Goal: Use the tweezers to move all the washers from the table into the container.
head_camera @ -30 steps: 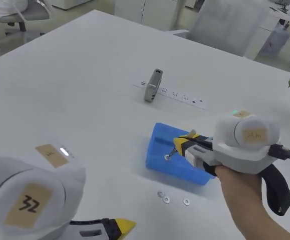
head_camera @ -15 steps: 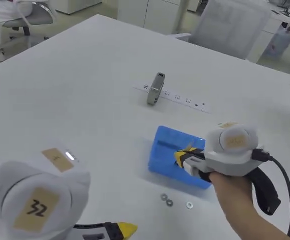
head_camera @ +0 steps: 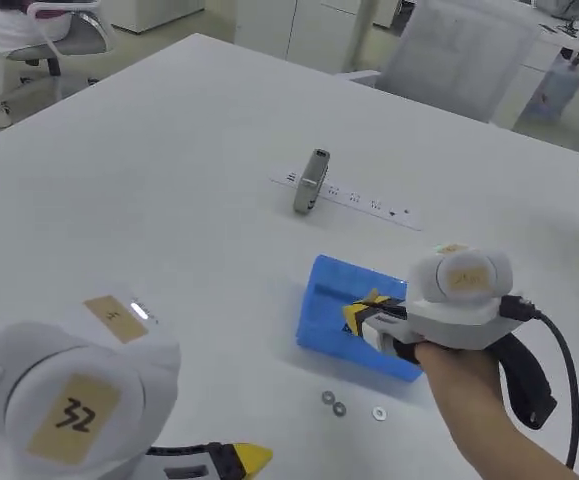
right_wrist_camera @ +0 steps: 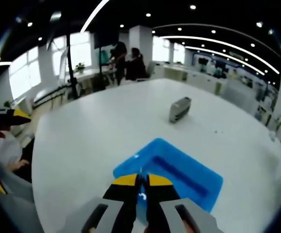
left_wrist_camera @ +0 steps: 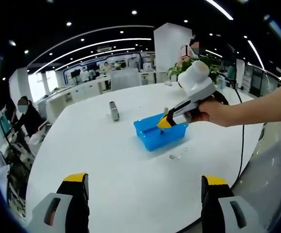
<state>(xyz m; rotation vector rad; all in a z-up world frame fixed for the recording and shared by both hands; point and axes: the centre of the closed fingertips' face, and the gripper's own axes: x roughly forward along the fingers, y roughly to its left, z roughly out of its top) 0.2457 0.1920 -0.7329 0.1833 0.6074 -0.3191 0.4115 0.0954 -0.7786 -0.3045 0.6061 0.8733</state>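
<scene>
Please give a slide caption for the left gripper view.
Right tool holds tweezers over blue container; washers lie on the table beside it.

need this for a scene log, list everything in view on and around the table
table: one, white, under everything
container: one, blue, on the table
washers: three, silver, on the table just in front of the container
grey device: one, standing beyond the container
socket strip: one, white, flush in the table beside the grey device
office chair: one, grey, behind the far edge
tweezers: one, thin, between the right gripper's jaws
left gripper: yellow tips, open, at the near edge
right gripper: yellow tips, shut on the tweezers, above the container
hand: one, holding the right gripper
</scene>
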